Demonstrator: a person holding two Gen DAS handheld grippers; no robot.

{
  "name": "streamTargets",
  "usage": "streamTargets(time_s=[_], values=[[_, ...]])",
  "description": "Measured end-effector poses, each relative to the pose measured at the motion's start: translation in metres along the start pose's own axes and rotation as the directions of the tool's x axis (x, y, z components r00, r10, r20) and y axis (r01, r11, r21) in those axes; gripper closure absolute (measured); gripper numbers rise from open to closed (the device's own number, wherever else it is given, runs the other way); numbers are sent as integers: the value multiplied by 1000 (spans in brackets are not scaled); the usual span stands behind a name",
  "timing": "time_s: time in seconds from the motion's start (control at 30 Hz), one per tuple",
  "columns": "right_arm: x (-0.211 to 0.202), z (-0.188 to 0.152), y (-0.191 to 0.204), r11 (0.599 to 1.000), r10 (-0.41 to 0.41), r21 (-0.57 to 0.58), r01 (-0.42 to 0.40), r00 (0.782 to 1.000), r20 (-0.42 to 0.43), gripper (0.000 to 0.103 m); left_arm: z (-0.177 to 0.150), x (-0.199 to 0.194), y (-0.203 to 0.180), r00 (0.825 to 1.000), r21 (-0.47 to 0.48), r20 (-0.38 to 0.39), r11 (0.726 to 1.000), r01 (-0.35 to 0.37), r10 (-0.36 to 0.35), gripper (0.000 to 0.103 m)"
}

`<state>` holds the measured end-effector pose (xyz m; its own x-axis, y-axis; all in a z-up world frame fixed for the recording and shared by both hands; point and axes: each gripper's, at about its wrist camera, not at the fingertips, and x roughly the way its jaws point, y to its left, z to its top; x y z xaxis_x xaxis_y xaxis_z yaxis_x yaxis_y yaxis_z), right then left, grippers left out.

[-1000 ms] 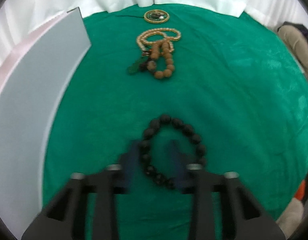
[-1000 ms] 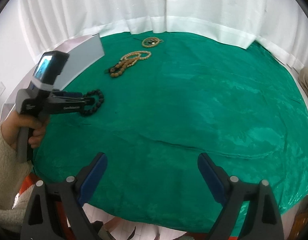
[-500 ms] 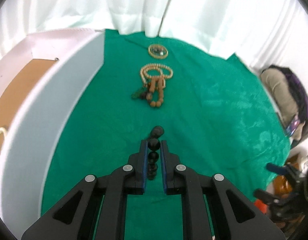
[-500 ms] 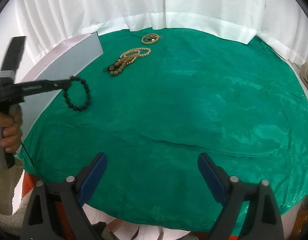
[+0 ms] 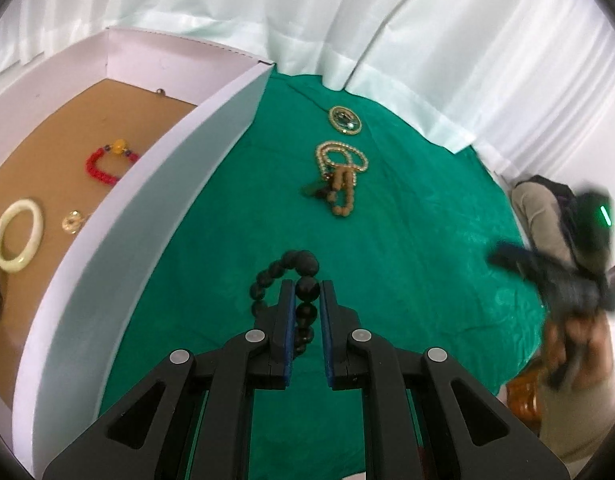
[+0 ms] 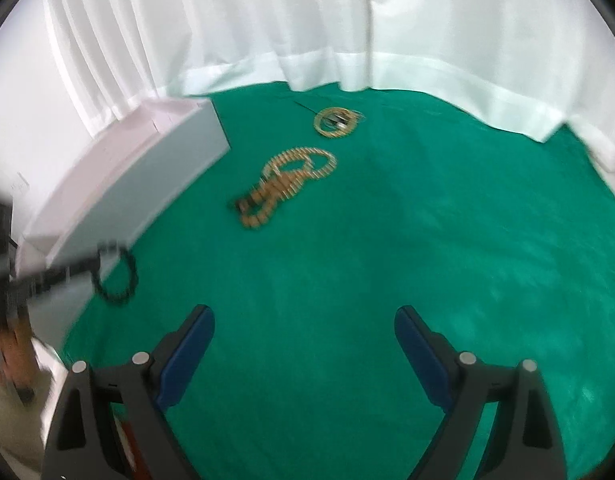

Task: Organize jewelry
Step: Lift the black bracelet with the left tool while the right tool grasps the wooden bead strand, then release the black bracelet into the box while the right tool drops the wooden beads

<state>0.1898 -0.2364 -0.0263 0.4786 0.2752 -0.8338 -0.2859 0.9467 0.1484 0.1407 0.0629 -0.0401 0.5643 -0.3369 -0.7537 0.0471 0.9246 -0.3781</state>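
While left gripper clamps black bead bracelet aloft beside box, we flag risks: loop snagging box wall, beads slipping. Right gripper hangs wide, unloaded.

Green-clothed table (white box, bead necklaces, gold pendant)
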Motion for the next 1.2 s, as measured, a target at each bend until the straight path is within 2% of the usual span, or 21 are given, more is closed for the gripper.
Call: streamTargets(time_s=[0.17, 0.2, 0.23, 0.3, 0.37, 0.4, 0.47, 0.57, 0.63, 0.67, 0.73, 0.8, 0.97, 1.1, 1.2], values=[[71, 60, 11, 990, 100, 103, -96, 994, -41, 10, -10, -5, 4, 1000, -1, 6, 1000, -24, 24, 93], [89, 71, 15, 986, 120, 121, -112, 991, -60, 18, -13, -6, 6, 1000, -5, 4, 1000, -25, 25, 93], [103, 78, 18, 982, 132, 146, -119, 988, -77, 32, -15, -7, 8, 1000, -9, 1, 1000, -27, 27, 93], [132, 90, 23, 972, 140, 206, -115, 984, -113, 39, -18, -8, 11, 999, -11, -4, 999, -32, 32, 93], [155, 95, 36, 967, 156, 223, -121, 977, -146, 51, -21, -8, 14, 999, -12, -5, 999, -40, 40, 93], [160, 96, 44, 971, 156, 209, -121, 975, -160, 59, -23, -9, 16, 999, -13, -7, 999, -39, 39, 93], [169, 93, 62, 983, 97, 172, -62, 974, -204, 60, -25, -10, 19, 999, -16, -9, 999, -32, 32, 93], [181, 91, 75, 992, 51, 124, -22, 970, -239, 62, -26, -7, 21, 1000, -18, -12, 1000, -25, 25, 93], [191, 89, 77, 995, 17, 95, 9, 963, -268, 78, -27, -6, 22, 1000, -25, -15, 1000, -19, 19, 93], [190, 90, 81, 998, -11, 55, 25, 967, -255, 84, -27, -5, 23, 1000, -30, -17, 999, -17, 17, 93], [189, 89, 81, 999, 5, 47, 8, 965, -262, 90, -27, -7, 24, 1000, -38, -19, 999, -9, 8, 93], [177, 87, 78, 998, 35, 62, -20, 967, -253, 90, -26, -12, 24, 1000, -44, -16, 999, 1, -2, 93], [112, 89, 70, 992, 115, 74, -103, 977, -180, 90, -17, -32, 18, 999, -62, 10, 997, 40, -40, 93], [64, 95, 72, 983, 181, 61, -175, 976, -122, 90, -10, -69, 11, 995, -87, 58, 992, 87, -82, 93], [35, 107, 92, 971, 238, 27, -236, 969, -72, 89, -3, -104, 9, 990, -93, 105, 990, 103, -93, 93]])
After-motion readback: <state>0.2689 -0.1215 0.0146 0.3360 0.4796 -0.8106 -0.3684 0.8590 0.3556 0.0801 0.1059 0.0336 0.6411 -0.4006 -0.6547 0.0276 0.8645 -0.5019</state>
